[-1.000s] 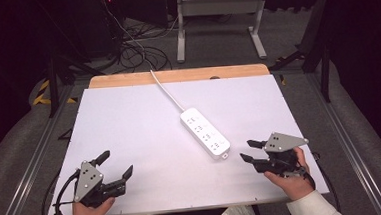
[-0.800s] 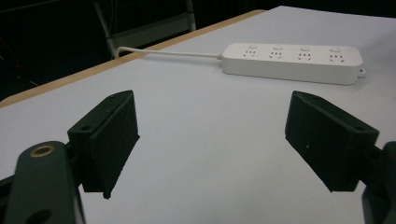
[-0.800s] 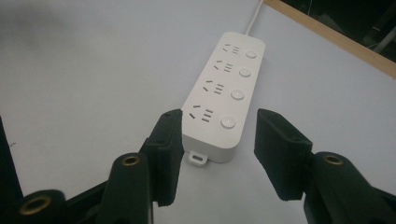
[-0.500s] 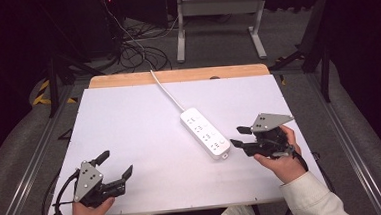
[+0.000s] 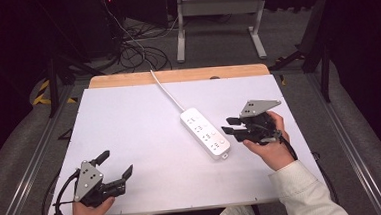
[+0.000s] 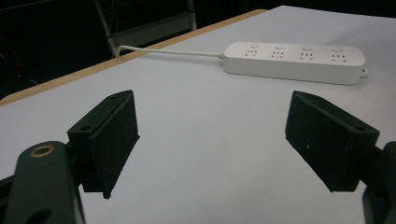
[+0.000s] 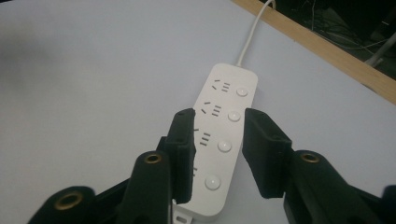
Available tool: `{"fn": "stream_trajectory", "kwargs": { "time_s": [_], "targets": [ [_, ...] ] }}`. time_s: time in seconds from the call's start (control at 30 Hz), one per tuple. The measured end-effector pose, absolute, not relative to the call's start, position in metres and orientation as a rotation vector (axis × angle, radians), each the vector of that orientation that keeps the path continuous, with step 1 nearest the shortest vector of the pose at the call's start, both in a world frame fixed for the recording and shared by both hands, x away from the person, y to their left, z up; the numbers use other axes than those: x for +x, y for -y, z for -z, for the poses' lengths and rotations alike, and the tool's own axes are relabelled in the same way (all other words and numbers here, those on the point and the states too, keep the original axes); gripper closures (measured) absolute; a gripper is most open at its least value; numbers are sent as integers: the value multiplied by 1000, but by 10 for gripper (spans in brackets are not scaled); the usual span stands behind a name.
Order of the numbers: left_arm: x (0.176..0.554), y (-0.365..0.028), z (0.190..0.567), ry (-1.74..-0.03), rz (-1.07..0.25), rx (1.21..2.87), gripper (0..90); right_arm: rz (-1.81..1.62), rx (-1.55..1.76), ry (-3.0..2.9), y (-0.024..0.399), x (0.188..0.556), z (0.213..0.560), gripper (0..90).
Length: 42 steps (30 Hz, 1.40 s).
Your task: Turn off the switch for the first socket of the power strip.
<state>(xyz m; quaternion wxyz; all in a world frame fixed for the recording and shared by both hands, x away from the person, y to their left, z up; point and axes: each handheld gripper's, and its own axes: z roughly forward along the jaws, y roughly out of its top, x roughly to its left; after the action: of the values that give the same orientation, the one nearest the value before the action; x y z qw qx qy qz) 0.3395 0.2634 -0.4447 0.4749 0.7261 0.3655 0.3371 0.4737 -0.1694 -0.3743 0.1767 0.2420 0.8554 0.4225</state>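
A white power strip (image 5: 205,133) is shown lying flat on the white tabletop (image 5: 129,121), somewhat right of the tabletop's middle, with its long axis set diagonally and its white cable (image 5: 166,90) led off over the wooden far edge (image 5: 176,76). Being a rigid moulded plastic body, the power strip is judged stiff, fairly light and smooth-sided, so some slip under hard pads is to be expected; the cable is flexible and is likely to drag against any lift. Hold is best taken across the narrow width, on the two long sides near mid-length, clear of the round buttons (image 7: 224,146) on its upper face.

The right gripper (image 5: 232,125) is seen just beside the power strip's right-hand long side, above it and not touching. Its jaws have just been closing and stand partly apart, with nothing pressed between them; in the right gripper view the power strip (image 7: 219,140) lies below and between them. The left gripper (image 5: 116,164) is held well apart from the power strip, at the near left of it, jaws wide apart and empty.
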Motion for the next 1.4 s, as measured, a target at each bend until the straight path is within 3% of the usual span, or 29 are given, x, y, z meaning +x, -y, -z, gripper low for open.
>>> {"fn": "stream_trajectory", "kwargs": {
  "time_s": [0.37,0.9,1.4],
  "targets": [
    [339,-264,445,-897,-825,1778,181,-1178,722,-2422,144,489,375,900],
    [334,-266,445,-916,-836,1770,181,-1184,708,-2431,128,519,381,900],
    [333,-266,446,-911,-835,1774,181,-1203,785,-2379,106,554,409,900]
  ]
}}
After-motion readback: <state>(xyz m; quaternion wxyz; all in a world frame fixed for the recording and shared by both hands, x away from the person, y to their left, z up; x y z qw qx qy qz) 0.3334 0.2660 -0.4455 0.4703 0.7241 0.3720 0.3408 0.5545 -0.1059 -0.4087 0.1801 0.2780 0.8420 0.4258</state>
